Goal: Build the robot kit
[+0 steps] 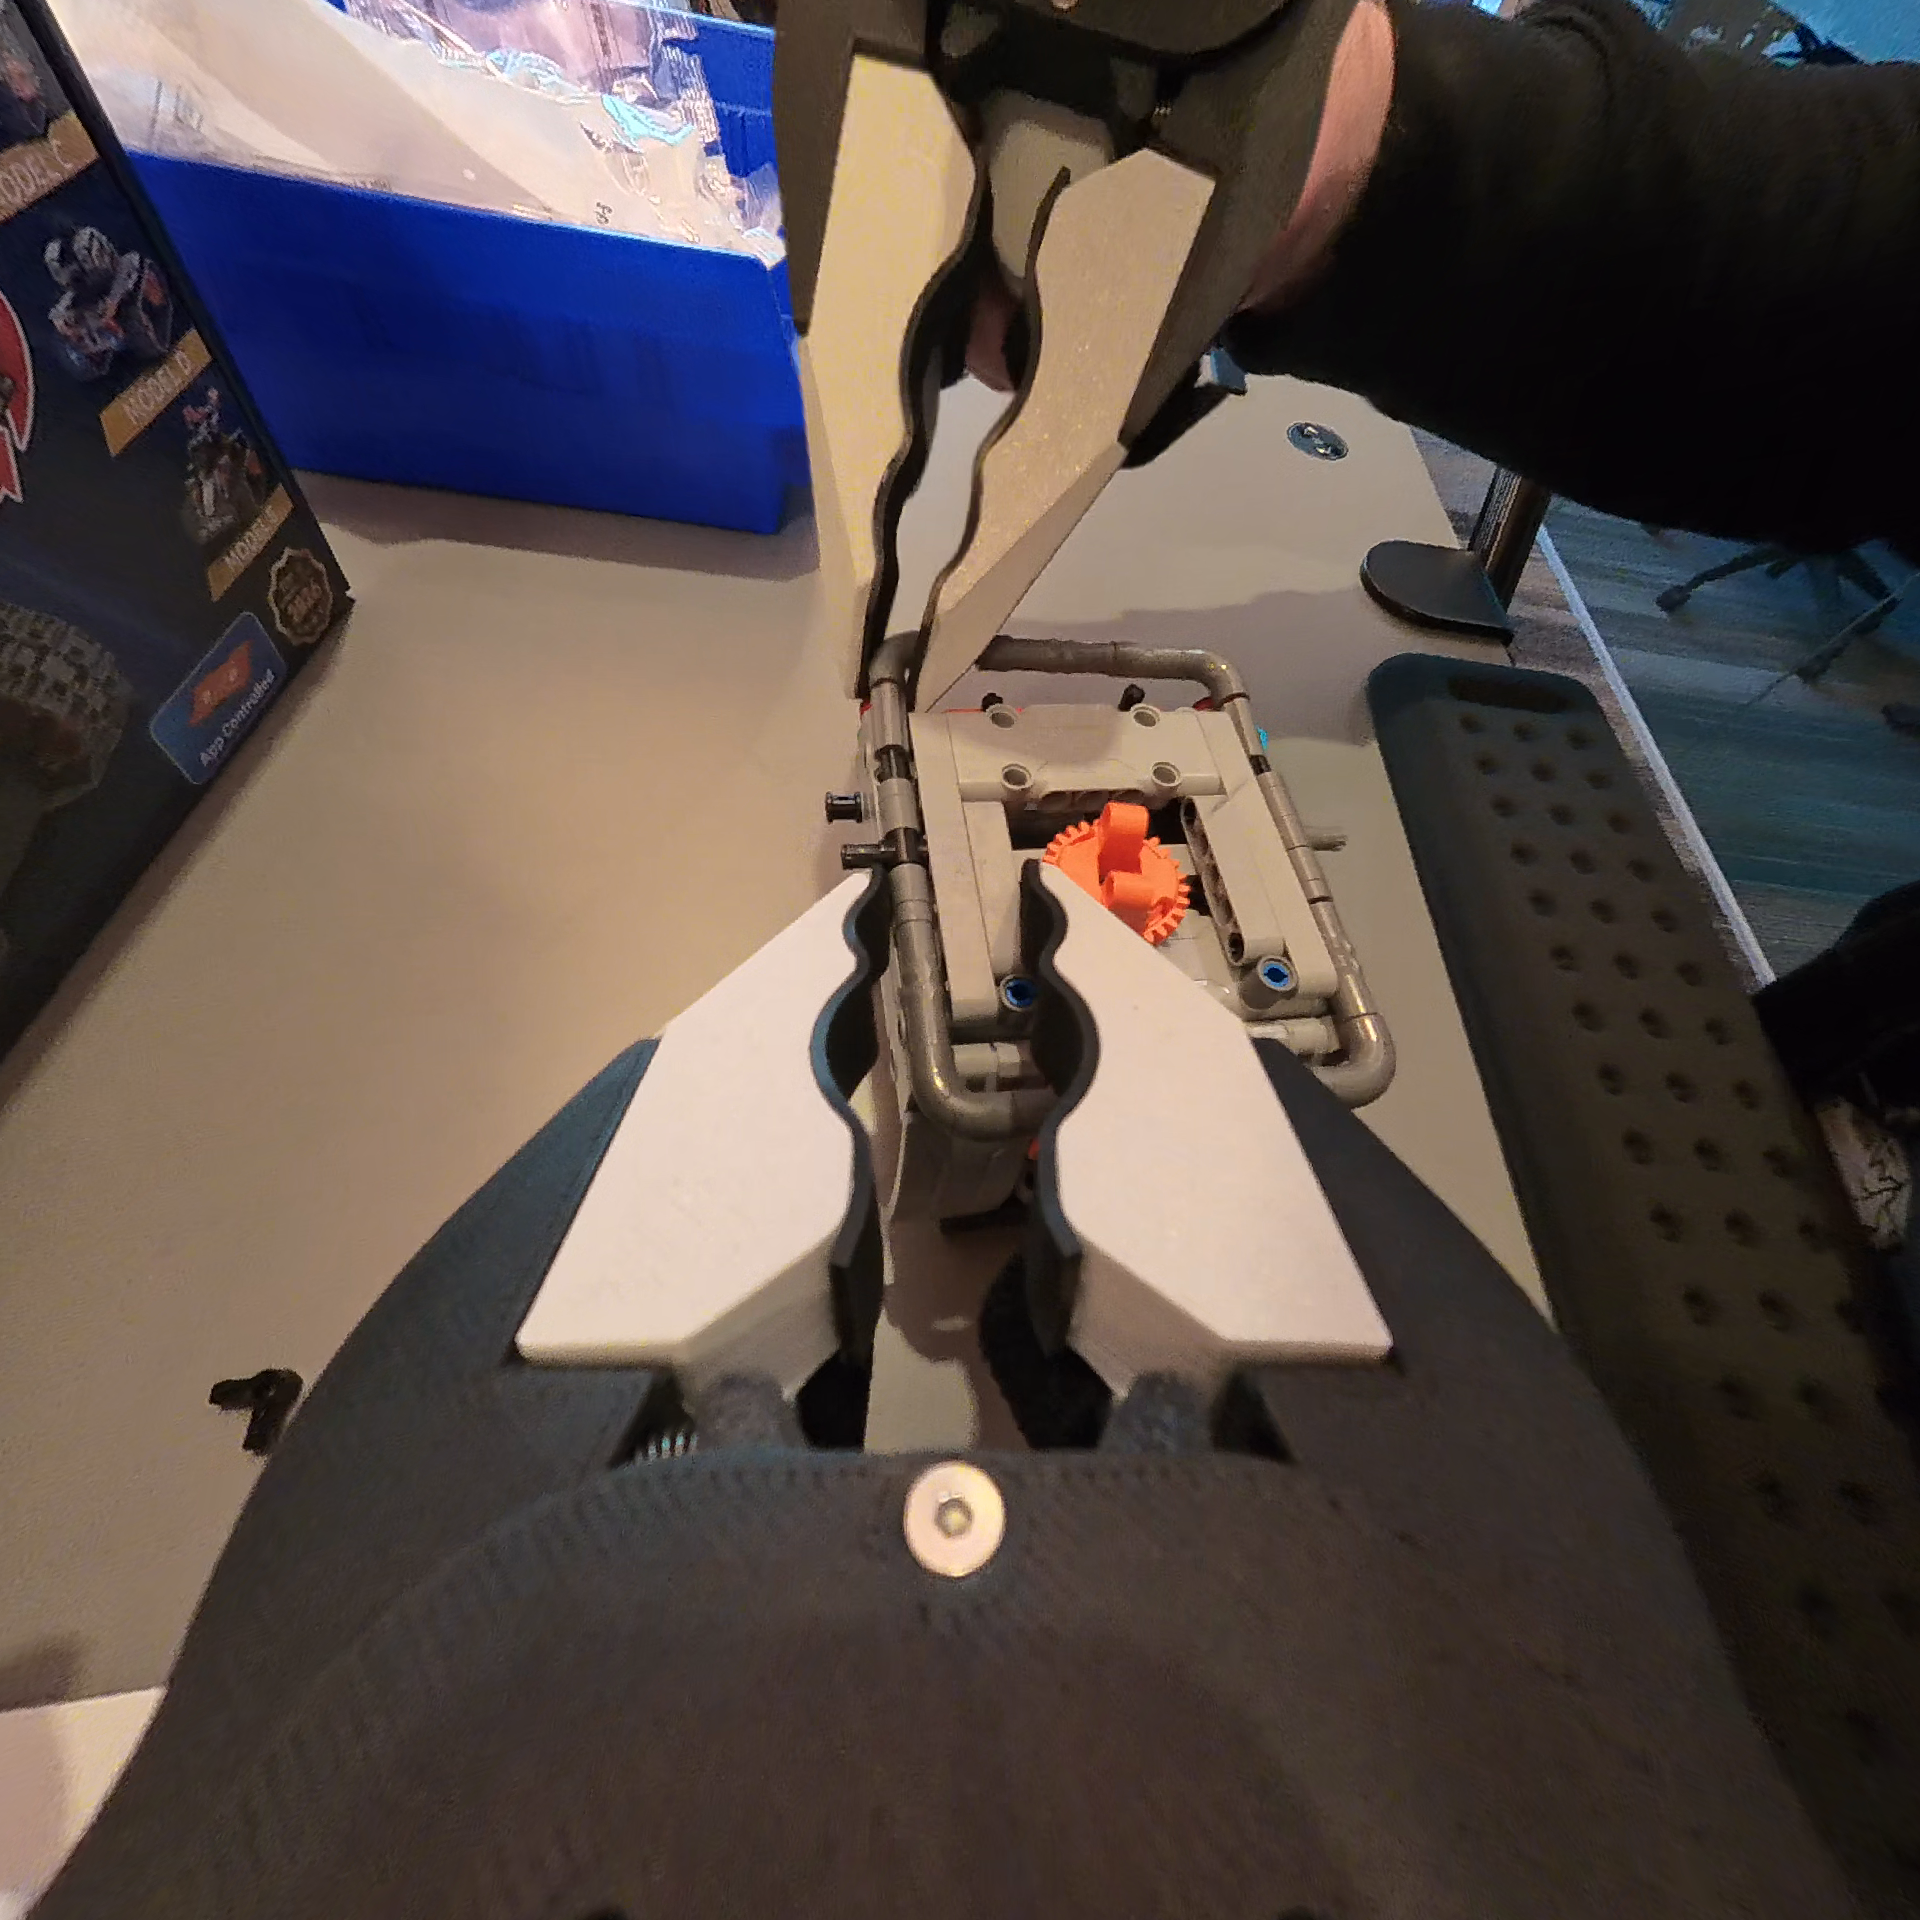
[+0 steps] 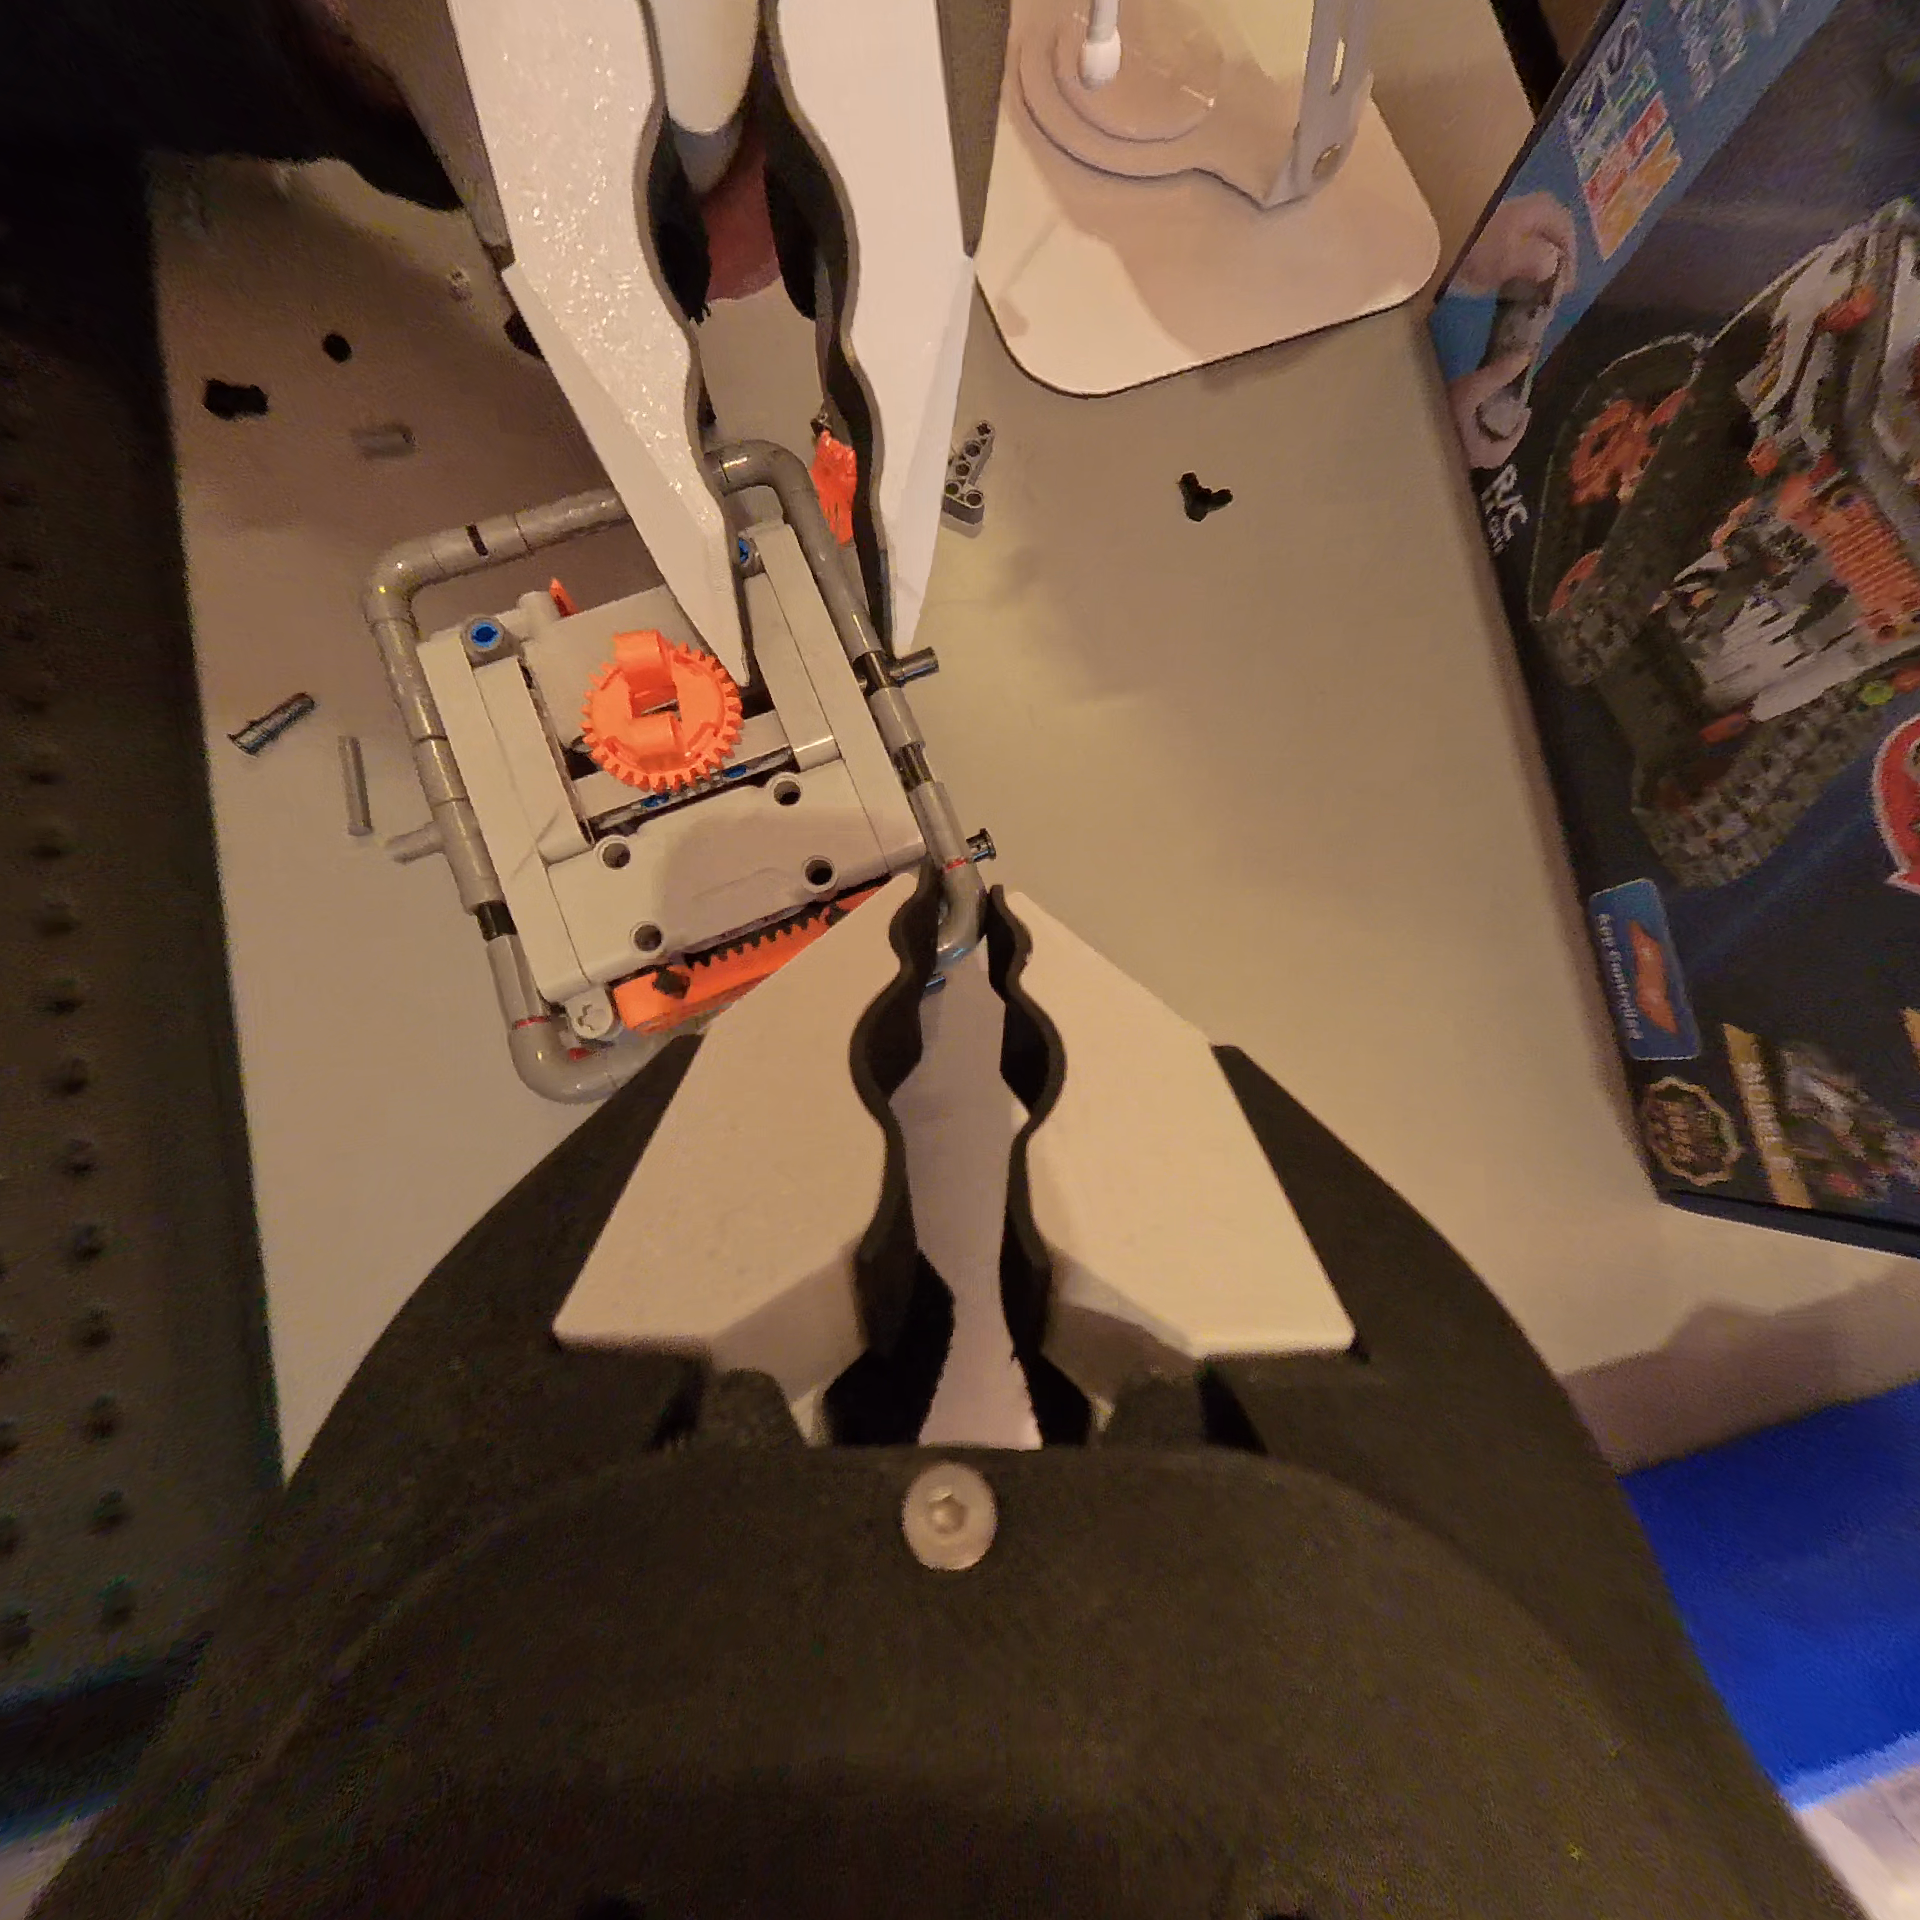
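A grey building-brick assembly [image 1: 1081, 743] with a bent grey tube frame and an orange gear [image 1: 1117, 868] on top rests on the pale table [image 1: 520, 831]. My left gripper [image 1: 951, 883] is shut on the assembly's left side, its fingers straddling the tube and a beam. My right gripper [image 1: 896, 675] comes down from above and pinches the frame's far left corner. In the right wrist view the right gripper [image 2: 956, 899] is shut on that tube corner of the assembly [image 2: 717, 883]. The left gripper [image 2: 816, 644] there clamps the assembly's far side beside the gear [image 2: 660, 717].
A blue bin [image 1: 468, 343] and a printed toy box [image 1: 135, 520] stand at the left. A black perforated mat [image 1: 1621, 987] lies at the right near the table edge. Loose parts lie about: a black pin [image 2: 1203, 497], a grey beam [image 2: 968, 462], a grey axle [image 2: 356, 784]. A white stand base [image 2: 1216, 239] sits beyond. About 5 cm separates my left fingertips from my right. My left gripper's tips are some 15 cm from the grey axle [image 2: 356, 784].
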Demonstrator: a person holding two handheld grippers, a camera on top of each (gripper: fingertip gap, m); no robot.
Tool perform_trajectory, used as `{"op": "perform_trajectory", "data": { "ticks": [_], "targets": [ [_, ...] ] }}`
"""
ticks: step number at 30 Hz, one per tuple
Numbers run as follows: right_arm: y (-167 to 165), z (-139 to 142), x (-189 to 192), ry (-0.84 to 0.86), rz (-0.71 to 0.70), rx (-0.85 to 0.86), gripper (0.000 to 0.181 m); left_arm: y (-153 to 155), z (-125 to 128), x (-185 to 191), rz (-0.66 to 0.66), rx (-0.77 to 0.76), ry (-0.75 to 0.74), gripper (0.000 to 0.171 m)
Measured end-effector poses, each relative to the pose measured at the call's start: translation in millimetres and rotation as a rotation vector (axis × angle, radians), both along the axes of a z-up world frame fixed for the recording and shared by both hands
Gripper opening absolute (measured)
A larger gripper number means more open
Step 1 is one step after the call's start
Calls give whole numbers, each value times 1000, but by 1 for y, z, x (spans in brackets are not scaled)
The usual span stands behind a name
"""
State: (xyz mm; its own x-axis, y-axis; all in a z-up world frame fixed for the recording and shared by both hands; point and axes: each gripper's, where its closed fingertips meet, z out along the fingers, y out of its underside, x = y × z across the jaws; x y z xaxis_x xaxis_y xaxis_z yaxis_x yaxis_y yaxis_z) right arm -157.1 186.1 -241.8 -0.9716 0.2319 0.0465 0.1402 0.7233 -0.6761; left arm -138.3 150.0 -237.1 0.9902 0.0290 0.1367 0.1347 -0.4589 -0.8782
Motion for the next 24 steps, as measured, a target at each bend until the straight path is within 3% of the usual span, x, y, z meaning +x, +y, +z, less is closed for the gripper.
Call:
{"op": "perform_trajectory", "data": {
  "ticks": [5,24],
  "targets": [
    [1,0,0,59,37,59,5,1,0,1,-3,11,3,23],
    [-3,-1,0,-109,148,3,4,1,0,-1,-2,42,-14,22]
  ]
}}
